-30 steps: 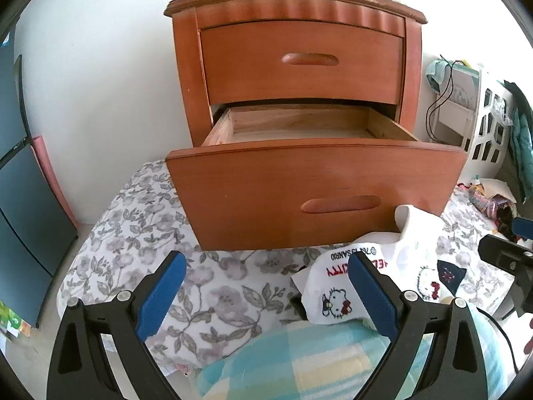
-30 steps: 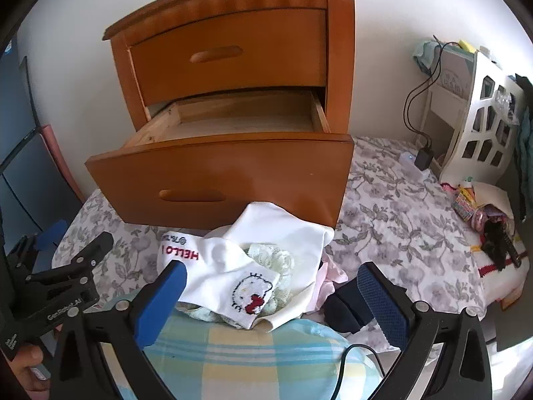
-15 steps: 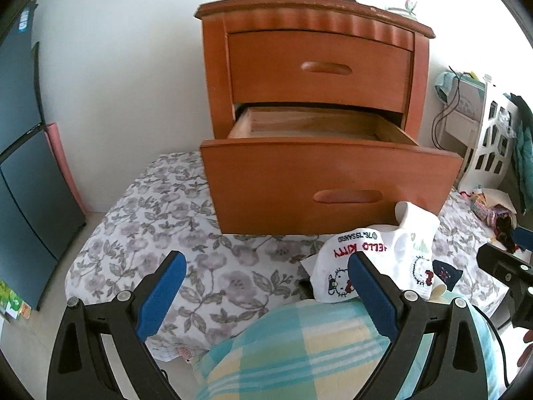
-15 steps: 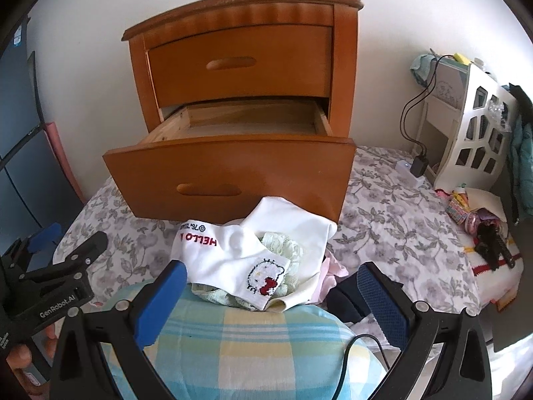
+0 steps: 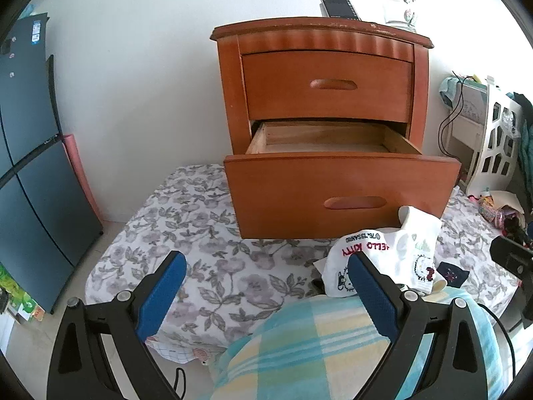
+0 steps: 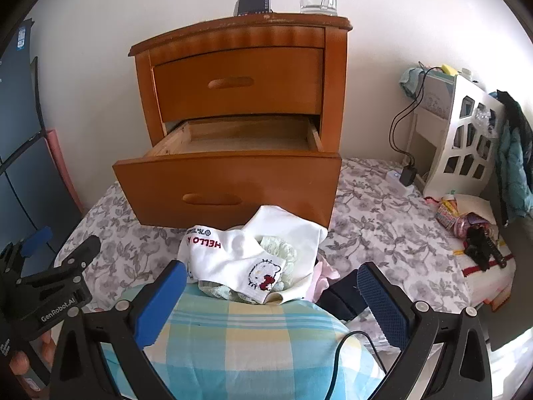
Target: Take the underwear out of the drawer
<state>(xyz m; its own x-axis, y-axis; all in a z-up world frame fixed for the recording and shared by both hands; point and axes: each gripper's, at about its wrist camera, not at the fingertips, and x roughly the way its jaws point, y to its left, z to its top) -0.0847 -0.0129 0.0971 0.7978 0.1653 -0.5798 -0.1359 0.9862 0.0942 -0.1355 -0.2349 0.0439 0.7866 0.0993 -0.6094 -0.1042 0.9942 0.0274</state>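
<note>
- At the lower left of the left wrist view, the left gripper (image 5: 263,278) is seen with its blue pads spread wide; nothing is pinched, and only the flowered sheet (image 5: 186,233) is framed between them.
- In the centre of both views, the wooden nightstand (image 5: 319,76) is shown with its upper drawer closed and the lower drawer (image 5: 336,193) pulled out. The visible part of the drawer floor is seen bare; its front portion is hidden behind the drawer front.
- Just below the drawer front, toward the lower right of the left view and the lower centre of the right view, the underwear (image 6: 253,253) is found: a loose heap of white cartoon-print pieces with a pale green lace one among them, lying on the sheet and against a checked pillow (image 6: 240,340).
- At the bottom of the right wrist view, the right gripper (image 6: 271,283) is likewise seen spread and empty, with the heap lying beyond its pads and not touched.
- The removal step is judged to be essentially done, since the garments are already outside the drawer.
- For the next move, little is called for beyond a check of the hidden front of the drawer; should anything be found there, a reach over the drawer front and a soft pinch on the cloth would be needed.
</note>
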